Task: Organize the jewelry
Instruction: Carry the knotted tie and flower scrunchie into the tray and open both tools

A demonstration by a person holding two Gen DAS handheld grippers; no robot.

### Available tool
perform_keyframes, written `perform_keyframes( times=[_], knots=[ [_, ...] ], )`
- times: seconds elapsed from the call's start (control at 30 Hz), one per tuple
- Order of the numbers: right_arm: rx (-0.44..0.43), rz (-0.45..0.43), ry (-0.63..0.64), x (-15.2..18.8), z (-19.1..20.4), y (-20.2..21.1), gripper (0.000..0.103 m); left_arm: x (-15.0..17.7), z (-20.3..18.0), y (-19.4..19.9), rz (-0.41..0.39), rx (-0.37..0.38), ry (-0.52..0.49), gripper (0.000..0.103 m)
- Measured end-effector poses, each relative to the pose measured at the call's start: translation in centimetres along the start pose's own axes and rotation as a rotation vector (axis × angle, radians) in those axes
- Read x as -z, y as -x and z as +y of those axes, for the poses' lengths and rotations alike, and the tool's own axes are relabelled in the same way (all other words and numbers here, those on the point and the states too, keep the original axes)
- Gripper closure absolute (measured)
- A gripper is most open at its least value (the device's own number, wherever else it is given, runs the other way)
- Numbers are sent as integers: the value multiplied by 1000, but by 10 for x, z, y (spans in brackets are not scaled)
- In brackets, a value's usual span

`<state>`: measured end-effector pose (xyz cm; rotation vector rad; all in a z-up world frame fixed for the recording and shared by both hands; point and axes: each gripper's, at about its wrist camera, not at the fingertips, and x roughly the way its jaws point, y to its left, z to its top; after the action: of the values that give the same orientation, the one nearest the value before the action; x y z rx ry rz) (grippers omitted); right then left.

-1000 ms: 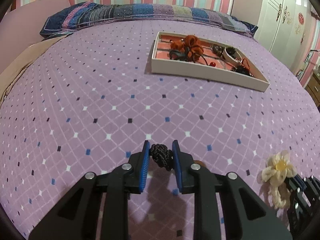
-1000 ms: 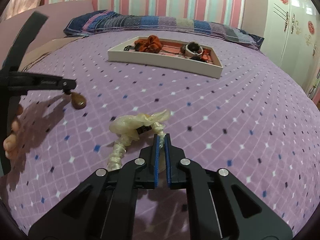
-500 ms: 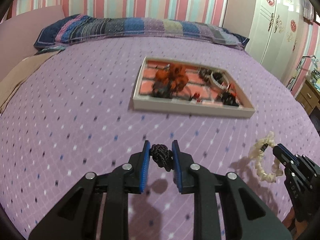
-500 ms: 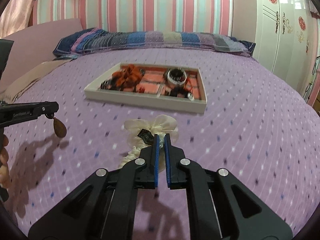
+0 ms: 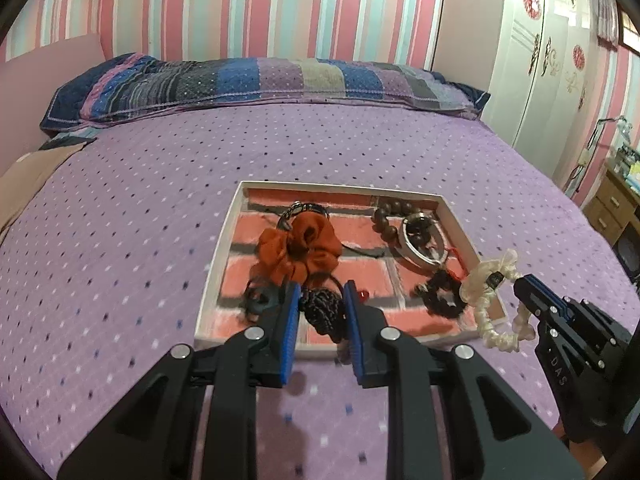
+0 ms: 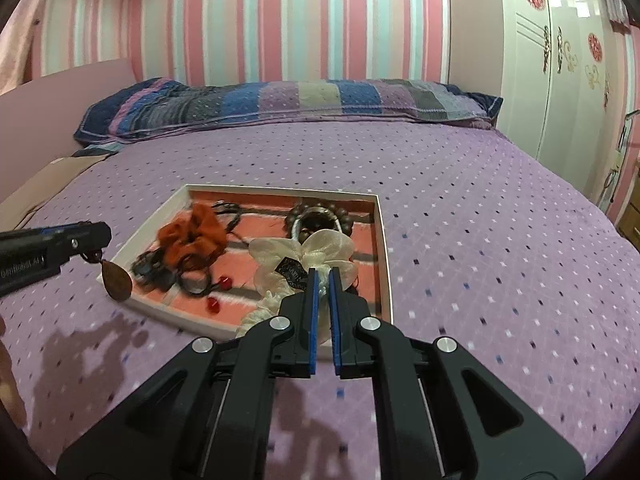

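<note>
My left gripper (image 5: 320,298) is shut on a black braided cord (image 5: 322,312) with a brown teardrop pendant (image 6: 116,280) that hangs below it in the right wrist view. It hovers over the near edge of the white tray (image 5: 218,264). My right gripper (image 6: 323,276) is shut on a cream flower hair tie (image 6: 304,256), held above the tray's near right corner (image 6: 385,280); the tie also shows in the left wrist view (image 5: 490,292). In the tray lie an orange scrunchie (image 5: 298,248), a wooden bead bracelet (image 5: 386,220) and a silver bangle (image 5: 424,240).
The tray lies on a purple dotted bedspread (image 5: 120,240). A striped pillow (image 5: 256,80) is at the far end. A white wardrobe (image 5: 532,60) and a wooden drawer unit (image 5: 612,204) stand to the right. Black hair ties (image 5: 440,300) and red beads (image 6: 216,304) lie in the tray.
Both grippers rose from the bedspread with their items and moved forward to the tray; the tray now fills the middle of both views.
</note>
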<state>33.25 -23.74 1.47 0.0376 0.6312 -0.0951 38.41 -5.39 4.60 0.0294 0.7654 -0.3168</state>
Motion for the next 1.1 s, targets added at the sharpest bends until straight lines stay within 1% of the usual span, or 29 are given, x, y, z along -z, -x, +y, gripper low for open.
perform_keyframes(
  times=[0.2,0.3,0.4,0.57,0.7,0.77,0.8,0.83,0.87,0.9,0.93,1.0,1.07,1.1],
  knots=[
    [30,54,-4,-2,-4,-45,97,-7,-5,-54,44,-36,-19,80],
    [33,81,-17,-2,-8,-60,97,-6,-4,-77,60,-79,-38,80],
    [35,112,-17,-1,-8,-74,97,0,2,-94,77,-107,-31,80],
    [45,171,1,5,-3,-94,97,7,6,-104,66,-161,-69,80],
    [44,205,0,9,-4,-103,95,6,8,-104,65,-160,-63,78],
    [46,217,0,8,-5,-104,90,6,8,-103,68,-158,-63,78],
    [41,224,0,9,-5,-103,89,7,8,-102,71,-156,-64,78],
    [27,231,-1,9,-6,-103,86,7,7,-100,74,-156,-65,78],
    [29,234,-2,10,-8,-102,78,7,8,-97,77,-156,-63,76],
    [31,237,-5,11,-9,-100,72,8,8,-93,77,-157,-60,75],
    [8,237,-14,11,-11,-96,60,8,9,-88,75,-157,-56,72],
    [-20,228,-22,11,-13,-84,51,7,11,-70,61,-146,-44,68],
    [-38,206,-19,8,-13,-67,38,6,12,-44,36,-149,-40,48],
    [-58,192,-21,6,-14,-54,35,7,12,-33,24,-153,-40,44]
  ],
)
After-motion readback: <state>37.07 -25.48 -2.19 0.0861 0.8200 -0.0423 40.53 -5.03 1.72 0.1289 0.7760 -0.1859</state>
